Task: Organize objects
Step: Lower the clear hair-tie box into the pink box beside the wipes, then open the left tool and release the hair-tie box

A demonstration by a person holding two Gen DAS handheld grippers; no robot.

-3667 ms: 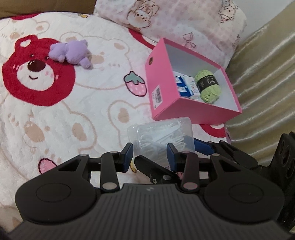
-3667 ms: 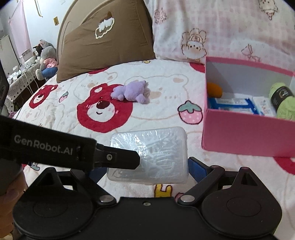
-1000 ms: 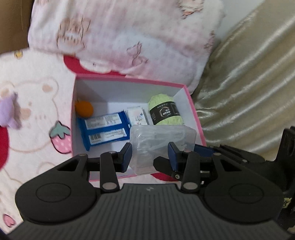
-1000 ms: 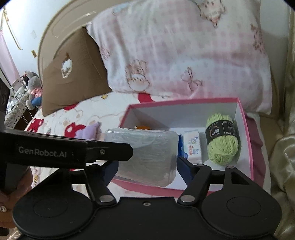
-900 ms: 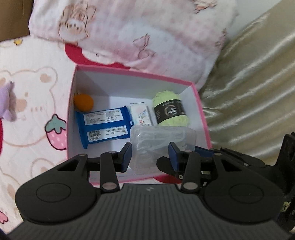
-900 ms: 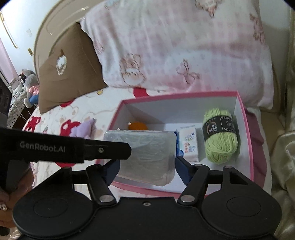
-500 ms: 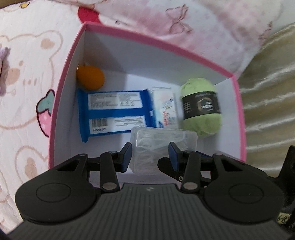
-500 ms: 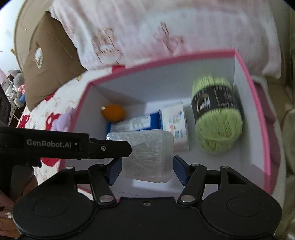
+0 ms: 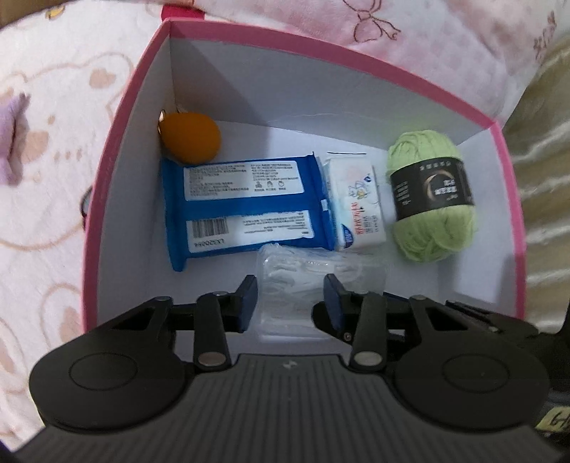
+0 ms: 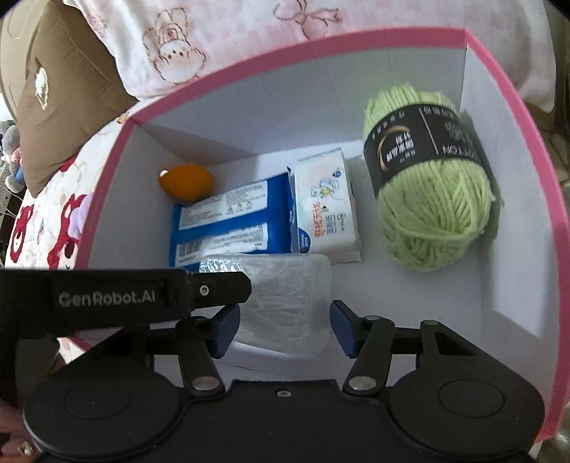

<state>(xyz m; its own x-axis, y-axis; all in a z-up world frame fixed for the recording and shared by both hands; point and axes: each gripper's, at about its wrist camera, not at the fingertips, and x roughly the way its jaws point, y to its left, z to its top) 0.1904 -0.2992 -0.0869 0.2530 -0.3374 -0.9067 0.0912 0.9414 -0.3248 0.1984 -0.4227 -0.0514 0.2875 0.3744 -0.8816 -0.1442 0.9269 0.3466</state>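
A clear plastic box (image 9: 313, 270) of white sticks hangs low inside the open pink box (image 9: 320, 50), in front of the blue wipes pack (image 9: 245, 210). My left gripper (image 9: 290, 302) is shut on it, jaws closing, blue pads pressing its sides. In the right wrist view the clear plastic box (image 10: 285, 295) sits between the pads of my right gripper (image 10: 285, 327), which touch both sides while the jaws close. One black finger (image 10: 213, 288) of the left gripper lies across its top left corner.
The pink box (image 10: 320, 46) also holds a green yarn ball (image 10: 427, 199), a white tissue pack (image 10: 326, 206), the blue wipes pack (image 10: 231, 220) and an orange ball (image 10: 187, 185). A pink pillow (image 9: 409, 25) lies behind, a brown cushion (image 10: 64, 89) to the left and beige fabric (image 9: 541, 142) to the right.
Both grippers have carried the clear plastic box from above the bedspread to over the pink box and down into it. The pink box's contents now fill both views.
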